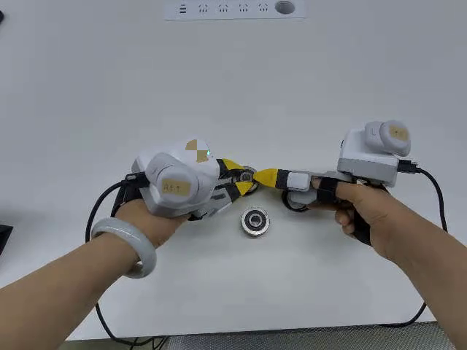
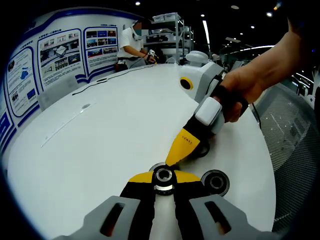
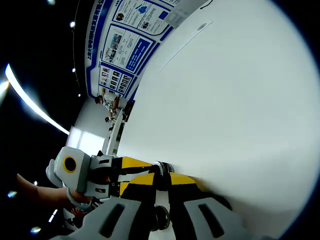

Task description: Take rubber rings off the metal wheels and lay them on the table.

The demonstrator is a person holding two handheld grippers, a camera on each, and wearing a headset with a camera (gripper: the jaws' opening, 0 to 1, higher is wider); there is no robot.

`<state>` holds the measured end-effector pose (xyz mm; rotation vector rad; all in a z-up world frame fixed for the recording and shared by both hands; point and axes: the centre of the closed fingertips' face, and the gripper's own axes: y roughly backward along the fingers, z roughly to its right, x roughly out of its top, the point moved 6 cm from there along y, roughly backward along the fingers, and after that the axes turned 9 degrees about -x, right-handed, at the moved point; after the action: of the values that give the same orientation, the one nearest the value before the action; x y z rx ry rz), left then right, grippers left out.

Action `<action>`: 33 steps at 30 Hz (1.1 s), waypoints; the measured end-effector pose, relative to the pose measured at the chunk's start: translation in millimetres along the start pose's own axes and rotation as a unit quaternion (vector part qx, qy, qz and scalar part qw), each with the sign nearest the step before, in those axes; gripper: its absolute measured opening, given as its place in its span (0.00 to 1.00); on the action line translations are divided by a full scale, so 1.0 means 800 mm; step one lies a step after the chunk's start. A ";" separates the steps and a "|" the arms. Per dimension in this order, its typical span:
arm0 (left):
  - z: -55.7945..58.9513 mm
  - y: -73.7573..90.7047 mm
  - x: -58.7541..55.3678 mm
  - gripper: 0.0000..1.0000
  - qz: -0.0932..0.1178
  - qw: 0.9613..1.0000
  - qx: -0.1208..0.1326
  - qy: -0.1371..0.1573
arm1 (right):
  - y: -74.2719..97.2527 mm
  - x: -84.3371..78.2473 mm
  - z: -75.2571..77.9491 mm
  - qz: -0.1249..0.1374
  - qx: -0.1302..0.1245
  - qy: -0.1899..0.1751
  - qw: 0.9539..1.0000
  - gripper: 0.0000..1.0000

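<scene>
Metal wheel [image 2: 164, 175], silver with a black rubber ring, sits clamped tight in the left gripper [image 1: 243, 179] over the white table [image 1: 219, 95]. The right gripper [image 3: 161, 176], jaws nearly closed, pinches its rim.

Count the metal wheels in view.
2. One metal wheel sits in the left hand-held gripper; a second metal wheel lies on the table nearby. A dark ring under the right hand-held gripper may be a third.
</scene>
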<state>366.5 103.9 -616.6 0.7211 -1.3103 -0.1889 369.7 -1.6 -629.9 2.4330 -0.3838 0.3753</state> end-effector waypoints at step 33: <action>0.000 -0.001 0.000 0.13 -0.003 1.000 -0.002 0.000 | 0.003 0.003 -0.004 0.004 0.002 0.020 1.000 0.02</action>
<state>366.4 103.2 -616.9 0.7222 -1.3081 -0.1956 370.7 -2.1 -625.1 2.4239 -0.3760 0.4291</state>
